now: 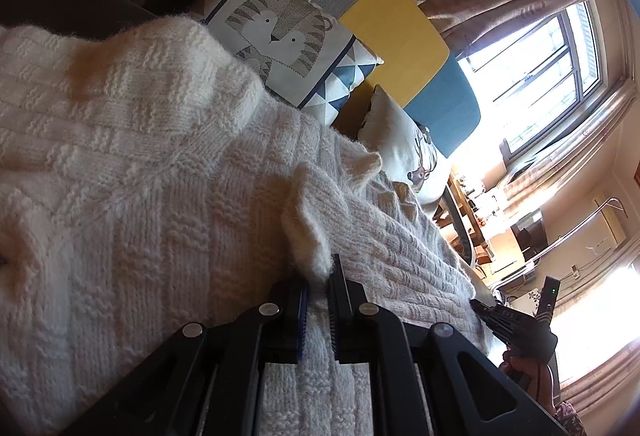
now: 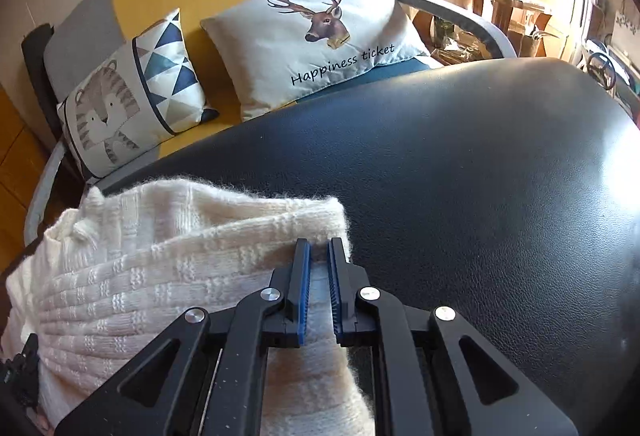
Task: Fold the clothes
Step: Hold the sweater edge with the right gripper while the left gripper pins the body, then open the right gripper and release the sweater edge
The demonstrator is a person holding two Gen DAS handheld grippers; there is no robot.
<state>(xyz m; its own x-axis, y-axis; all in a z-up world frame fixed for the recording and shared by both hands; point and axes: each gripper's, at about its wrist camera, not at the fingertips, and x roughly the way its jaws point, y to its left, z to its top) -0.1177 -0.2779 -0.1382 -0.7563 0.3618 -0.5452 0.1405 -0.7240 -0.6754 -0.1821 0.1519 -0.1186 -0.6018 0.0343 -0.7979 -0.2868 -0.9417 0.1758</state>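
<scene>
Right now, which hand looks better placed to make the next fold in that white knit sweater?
Probably the left gripper: its jaws pinch a fold of the sweater, while the right gripper shows a gap around the edge.

left tongs: pinched on knit | right tongs: slightly parted, tilted down

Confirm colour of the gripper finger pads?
Blue, ribbed pads; clearest in the right wrist view.

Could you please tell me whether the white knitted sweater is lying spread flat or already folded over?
Folded over: the white knitted sweater lies in stacked layers with a doubled edge on the black padded surface.
</scene>
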